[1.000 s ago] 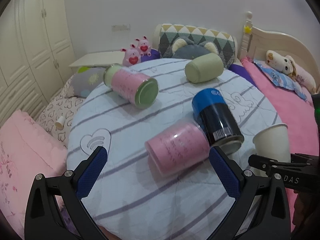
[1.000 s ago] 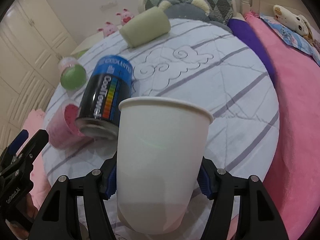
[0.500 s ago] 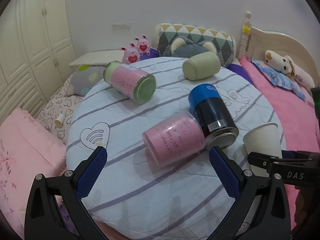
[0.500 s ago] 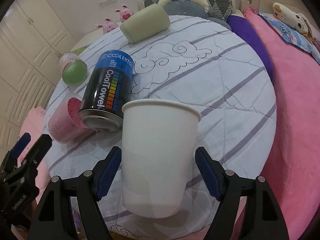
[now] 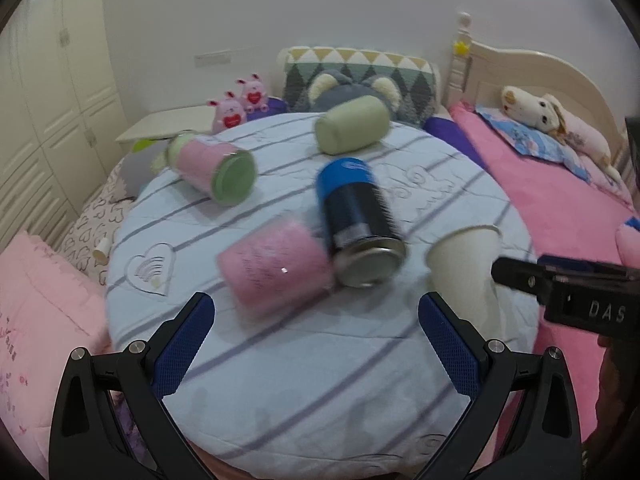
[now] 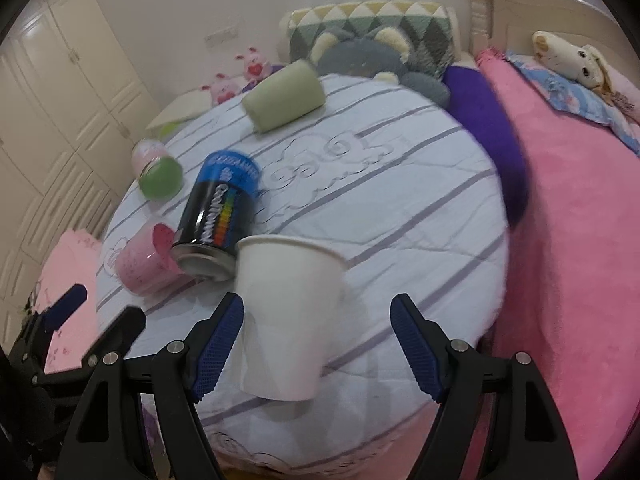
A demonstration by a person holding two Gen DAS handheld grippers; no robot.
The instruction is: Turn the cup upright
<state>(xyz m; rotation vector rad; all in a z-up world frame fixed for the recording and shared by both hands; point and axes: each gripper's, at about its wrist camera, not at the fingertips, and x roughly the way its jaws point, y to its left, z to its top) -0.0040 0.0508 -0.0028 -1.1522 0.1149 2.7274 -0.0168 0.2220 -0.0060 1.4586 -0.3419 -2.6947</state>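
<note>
A white paper cup (image 6: 286, 316) stands upright, mouth up, near the front right edge of the round table (image 6: 400, 216). My right gripper (image 6: 316, 346) is open, its blue pads apart on either side of the cup's lower half, touching nothing. The cup also shows in the left wrist view (image 5: 466, 276), with the right gripper's black body (image 5: 568, 292) beside it. My left gripper (image 5: 316, 344) is open and empty, low over the table's front edge.
A blue and black can (image 5: 358, 220), a pink canister (image 5: 276, 268), a pink canister with green lid (image 5: 212, 166) and a green roll (image 5: 352, 130) lie on the table. Pink bedding (image 6: 568, 240) is to the right, cushions and plush toys behind.
My right gripper opened and let go of the white cup, then drew back from it. The cup now stands on the table. My left gripper pulled back a little.
</note>
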